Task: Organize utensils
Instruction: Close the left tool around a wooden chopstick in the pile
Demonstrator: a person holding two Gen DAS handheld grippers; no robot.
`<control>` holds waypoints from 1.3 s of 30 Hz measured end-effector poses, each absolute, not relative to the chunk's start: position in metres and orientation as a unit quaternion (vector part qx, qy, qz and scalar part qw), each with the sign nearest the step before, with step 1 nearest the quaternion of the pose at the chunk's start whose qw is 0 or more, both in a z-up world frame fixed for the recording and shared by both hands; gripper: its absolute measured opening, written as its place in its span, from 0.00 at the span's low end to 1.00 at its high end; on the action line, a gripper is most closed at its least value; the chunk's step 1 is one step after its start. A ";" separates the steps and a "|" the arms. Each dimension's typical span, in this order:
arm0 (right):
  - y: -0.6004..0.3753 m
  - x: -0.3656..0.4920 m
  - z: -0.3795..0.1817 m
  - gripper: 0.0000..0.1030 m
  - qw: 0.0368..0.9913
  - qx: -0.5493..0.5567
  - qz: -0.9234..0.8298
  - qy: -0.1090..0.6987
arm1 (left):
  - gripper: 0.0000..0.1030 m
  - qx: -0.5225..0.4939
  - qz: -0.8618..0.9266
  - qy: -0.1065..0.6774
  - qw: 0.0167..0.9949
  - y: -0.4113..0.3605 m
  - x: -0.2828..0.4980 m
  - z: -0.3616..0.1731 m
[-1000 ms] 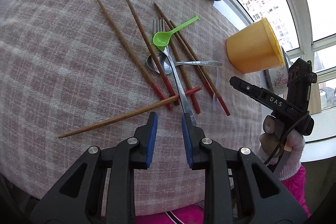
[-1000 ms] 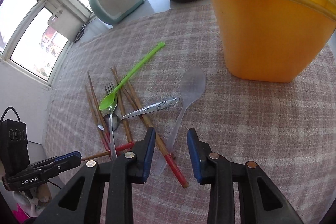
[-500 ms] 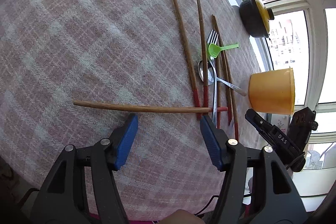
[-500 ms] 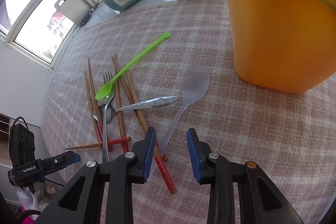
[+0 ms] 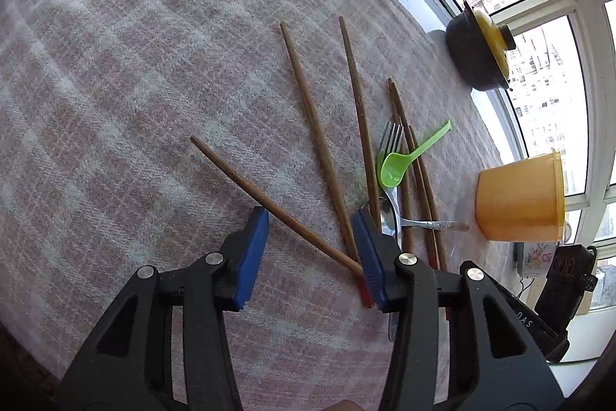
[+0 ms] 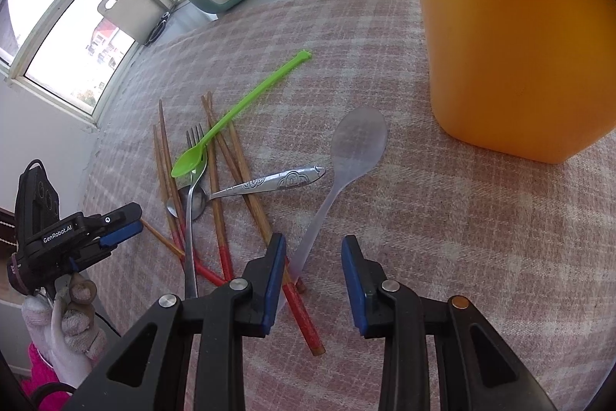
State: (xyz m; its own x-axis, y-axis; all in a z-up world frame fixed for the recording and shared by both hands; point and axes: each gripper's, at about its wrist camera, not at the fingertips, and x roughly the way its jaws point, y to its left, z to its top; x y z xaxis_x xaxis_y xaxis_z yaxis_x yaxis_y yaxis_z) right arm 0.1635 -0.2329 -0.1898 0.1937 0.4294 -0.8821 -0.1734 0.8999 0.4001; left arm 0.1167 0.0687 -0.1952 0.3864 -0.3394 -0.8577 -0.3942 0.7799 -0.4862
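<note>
- Left gripper (image 5: 310, 251) jaws just closing, not yet gripping, around 1 chopstick (image 5: 269, 201); bare cloth (image 5: 134, 83) lies leftward
- Right gripper (image 6: 312, 278) open over clear spoon (image 6: 346, 160), near the orange tub (image 6: 512, 45)

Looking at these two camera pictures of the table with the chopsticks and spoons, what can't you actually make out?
- Inside of the orange container: right wrist view shows only its outer wall; its top is cut off by the frame edge.
- Clear spoon: its handle end is hidden behind the right gripper.
- Fork: in the left wrist view its handle passes behind the left gripper.
</note>
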 end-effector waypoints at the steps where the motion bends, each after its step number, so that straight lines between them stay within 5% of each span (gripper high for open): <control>1: -0.233 0.164 -0.190 0.30 0.765 0.106 0.196 0.604 | 0.37 -0.321 0.018 0.556 0.767 0.066 0.122 -0.195; 16: -0.209 0.173 -0.193 0.24 0.762 0.091 0.199 0.610 | 0.35 -0.195 0.022 0.555 0.808 0.016 0.142 -0.196; 24: -0.188 0.168 -0.179 0.23 0.773 0.027 0.220 0.594 | 0.10 -0.191 0.010 0.548 0.815 0.026 0.138 -0.197; 33: -0.167 0.175 -0.185 0.21 0.755 -0.030 0.254 0.604 | 0.04 -0.205 -0.016 0.549 0.810 0.038 0.135 -0.194; 39: -0.165 0.186 -0.200 0.08 0.739 -0.017 0.254 0.624 | 0.04 -0.207 -0.021 0.549 0.810 0.043 0.132 -0.193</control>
State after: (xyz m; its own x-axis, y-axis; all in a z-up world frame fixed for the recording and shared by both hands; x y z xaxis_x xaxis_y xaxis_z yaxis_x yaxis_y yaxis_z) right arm 0.1856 -0.1651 -0.1995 0.0920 0.3545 -0.9305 -0.3967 0.8702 0.2923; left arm 0.1321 0.0426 -0.1925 0.3970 -0.2607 -0.8800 -0.1936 0.9134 -0.3580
